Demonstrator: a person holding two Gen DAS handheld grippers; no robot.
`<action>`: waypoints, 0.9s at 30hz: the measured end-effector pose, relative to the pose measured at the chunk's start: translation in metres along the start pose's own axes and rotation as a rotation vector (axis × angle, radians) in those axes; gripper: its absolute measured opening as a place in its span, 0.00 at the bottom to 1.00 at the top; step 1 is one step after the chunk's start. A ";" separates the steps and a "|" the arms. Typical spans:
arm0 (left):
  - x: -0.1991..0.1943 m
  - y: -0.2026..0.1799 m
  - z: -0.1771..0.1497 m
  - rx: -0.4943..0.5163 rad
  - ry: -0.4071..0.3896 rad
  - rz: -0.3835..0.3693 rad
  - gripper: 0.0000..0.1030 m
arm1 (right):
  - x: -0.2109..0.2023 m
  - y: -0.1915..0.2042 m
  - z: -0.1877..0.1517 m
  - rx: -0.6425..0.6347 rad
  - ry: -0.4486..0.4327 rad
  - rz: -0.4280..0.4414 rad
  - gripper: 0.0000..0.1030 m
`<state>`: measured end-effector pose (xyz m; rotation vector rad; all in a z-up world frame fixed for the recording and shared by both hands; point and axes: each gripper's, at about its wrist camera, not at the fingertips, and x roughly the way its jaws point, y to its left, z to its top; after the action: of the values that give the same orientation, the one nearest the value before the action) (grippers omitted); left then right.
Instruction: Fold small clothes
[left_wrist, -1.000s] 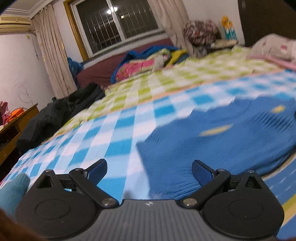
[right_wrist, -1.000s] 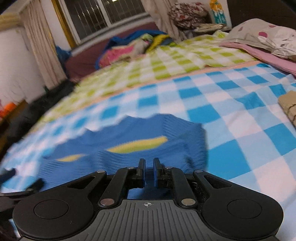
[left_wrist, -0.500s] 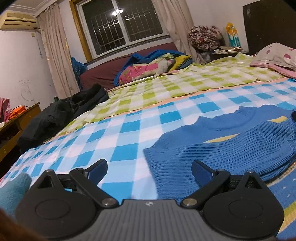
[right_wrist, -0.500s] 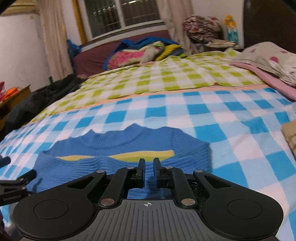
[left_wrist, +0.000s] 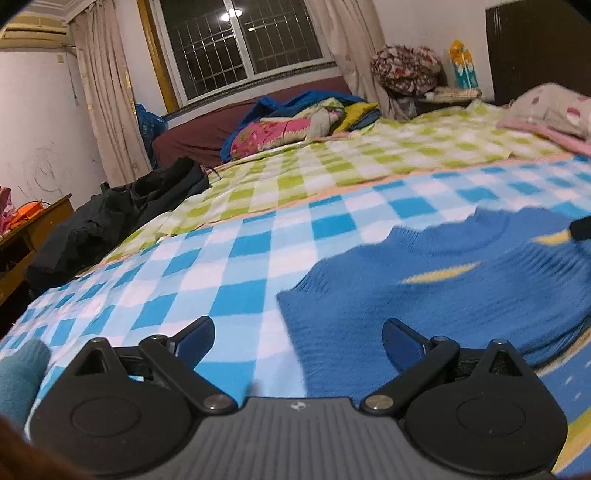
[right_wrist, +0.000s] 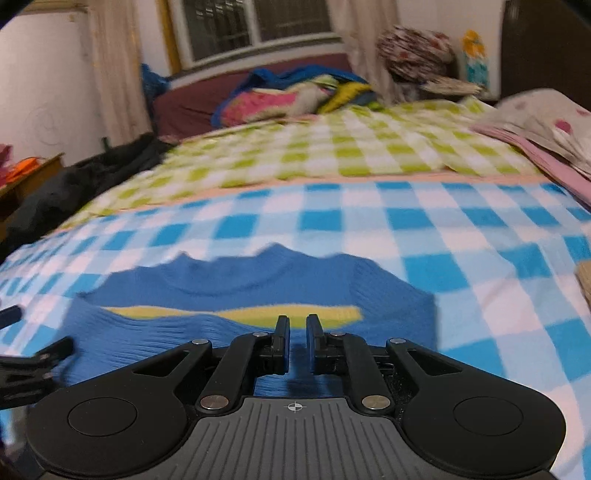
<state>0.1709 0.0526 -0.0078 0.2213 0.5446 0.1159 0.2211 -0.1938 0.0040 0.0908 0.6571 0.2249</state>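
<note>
On the blue-checked blanket (right_wrist: 369, 221) a blue sweater (right_wrist: 221, 295) with a yellow stripe (right_wrist: 236, 312) is laid flat, collar toward the window side, and it is taken as the landmark. At the near hem of the sweater the right gripper (right_wrist: 297, 341) is seen with its jaws brought narrow, only a thin gap being left; whether cloth is pinched between them cannot be told, since the view is blurred and the tips stand over the knit. At the left edge of the sweater the left gripper (left_wrist: 298, 334) is held with its jaws wide, and nothing is between them; the sweater's left corner (left_wrist: 291, 299) lies just ahead of it. The step in hand is judged to be the taking of the hem before the first fold. For the next move, it is judged that the left jaws must be lowered onto the corner and closed, and that both grips must be raised together, so that the hem is carried evenly toward the collar without the knit being stretched.
</note>
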 end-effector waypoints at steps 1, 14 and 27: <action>0.000 -0.002 0.001 -0.003 -0.002 -0.008 1.00 | 0.000 0.005 0.001 -0.013 0.001 0.014 0.12; -0.001 0.005 -0.006 -0.010 0.048 -0.011 1.00 | 0.008 0.006 -0.003 -0.015 0.057 0.031 0.14; -0.080 0.025 -0.062 -0.088 0.119 -0.097 0.99 | -0.092 -0.017 -0.056 0.002 0.099 0.007 0.14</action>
<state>0.0687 0.0747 -0.0134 0.1025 0.6658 0.0584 0.1188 -0.2316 0.0116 0.0846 0.7561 0.2369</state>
